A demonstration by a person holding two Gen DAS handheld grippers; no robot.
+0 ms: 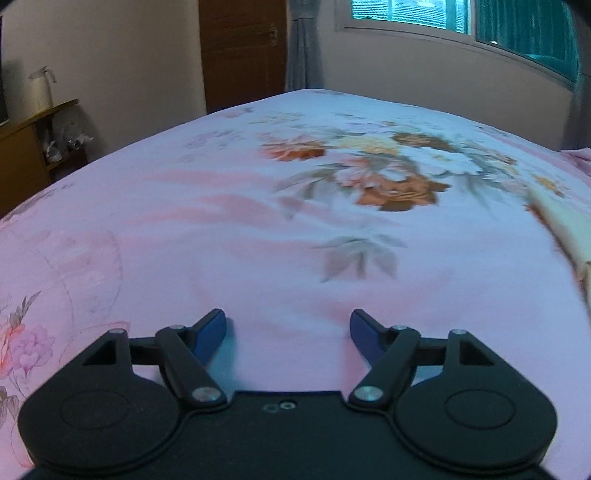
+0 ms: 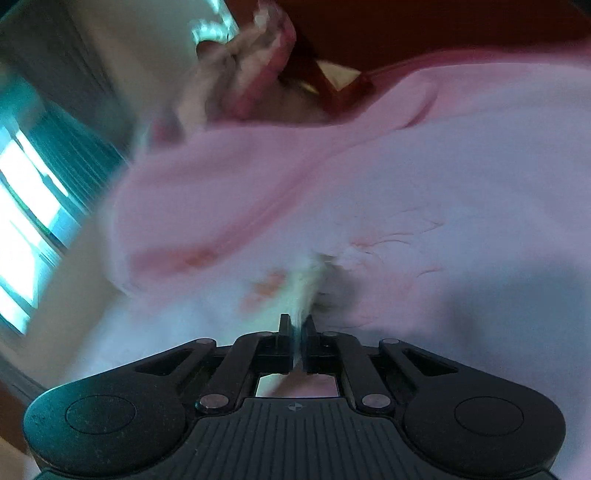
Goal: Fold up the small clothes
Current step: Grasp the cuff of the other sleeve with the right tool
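Observation:
My left gripper [image 1: 288, 332] is open and empty, low over the pink floral bedsheet [image 1: 221, 229]. A pale cream garment [image 1: 565, 229] lies at the far right edge of the left wrist view, blurred. My right gripper [image 2: 296, 328] is shut on a thin edge of pale cloth [image 2: 308, 280] with small pink marks; the cloth runs up from between the jaws. The right wrist view is tilted and motion-blurred over the pink sheet [image 2: 443, 166].
A brown door [image 1: 242, 48], a grey curtain [image 1: 304, 44] and a window [image 1: 461, 18] stand beyond the bed. A wooden shelf [image 1: 33, 122] with a white jug [image 1: 41, 86] is at the left. A crumpled pile [image 2: 251, 74] lies far off in the right wrist view.

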